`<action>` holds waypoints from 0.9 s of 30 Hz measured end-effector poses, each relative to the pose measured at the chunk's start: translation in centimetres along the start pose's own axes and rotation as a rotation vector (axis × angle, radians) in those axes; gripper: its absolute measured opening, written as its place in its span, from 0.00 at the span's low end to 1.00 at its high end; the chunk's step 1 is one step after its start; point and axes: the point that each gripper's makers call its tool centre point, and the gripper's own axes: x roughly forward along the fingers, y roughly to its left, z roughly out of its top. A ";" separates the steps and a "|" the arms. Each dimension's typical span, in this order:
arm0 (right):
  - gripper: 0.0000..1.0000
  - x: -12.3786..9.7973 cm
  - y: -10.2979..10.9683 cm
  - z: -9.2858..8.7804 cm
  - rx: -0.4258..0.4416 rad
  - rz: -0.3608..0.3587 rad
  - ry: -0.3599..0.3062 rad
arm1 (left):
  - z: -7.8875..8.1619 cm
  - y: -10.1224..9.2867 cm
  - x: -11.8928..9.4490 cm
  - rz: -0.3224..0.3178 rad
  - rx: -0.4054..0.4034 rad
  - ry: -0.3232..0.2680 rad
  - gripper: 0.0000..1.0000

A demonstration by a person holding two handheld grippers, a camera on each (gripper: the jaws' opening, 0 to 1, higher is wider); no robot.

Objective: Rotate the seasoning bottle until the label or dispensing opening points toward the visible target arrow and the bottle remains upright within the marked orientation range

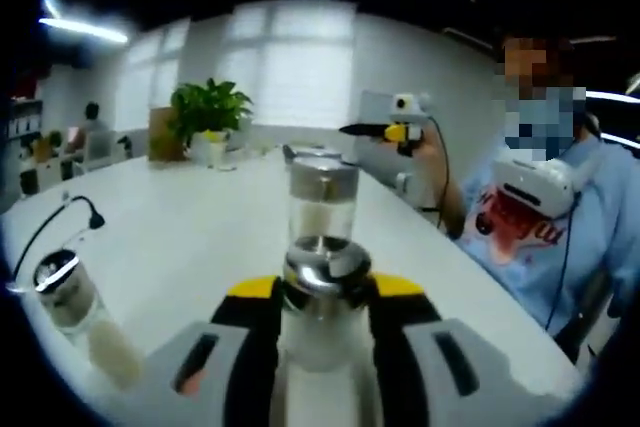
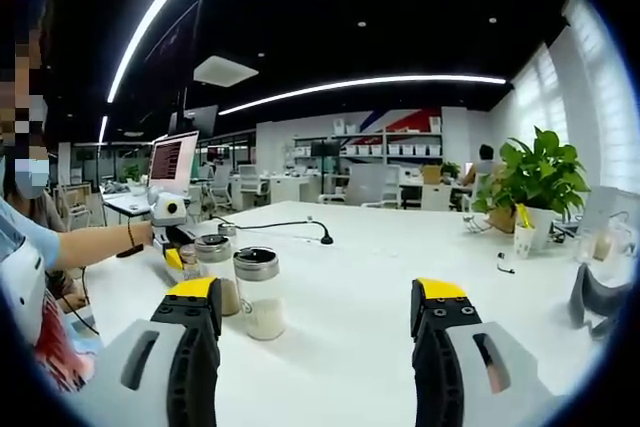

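Note:
A glass seasoning bottle (image 1: 320, 342) with a metal cap and white powder stands upright on the white table (image 1: 190, 237). My left gripper (image 1: 325, 292) is shut on it, its yellow-tipped jaws pressing both sides. A second bottle (image 1: 322, 202) stands just behind. In the right gripper view the two bottles stand side by side, the held bottle (image 2: 213, 272) and its neighbour (image 2: 258, 292), with the left gripper (image 2: 178, 252) at the far one in a person's hand. My right gripper (image 2: 325, 297) hangs open above the table with nothing between its jaws; it also appears raised as the right gripper (image 1: 400, 132).
A third jar (image 1: 65, 292) sits at the left near a gooseneck microphone (image 1: 95, 217). A potted plant (image 1: 210, 112) stands at the table's far end. The person (image 1: 540, 217) stands along the right edge. A laptop (image 2: 172, 159) is open behind the bottles.

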 end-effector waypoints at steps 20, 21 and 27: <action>0.77 0.0 0.5 0.6 -0.020 0.029 -0.020 | 0.0 0.3 -0.3 -0.003 -0.032 -0.023 0.36; 0.77 -0.1 0.6 0.6 -0.021 0.031 -0.022 | 0.0 0.2 -0.2 -0.002 -0.032 -0.026 0.36; 0.78 -0.1 0.5 0.5 -0.033 0.026 -0.012 | -0.1 0.2 -0.2 -0.005 -0.037 -0.033 0.36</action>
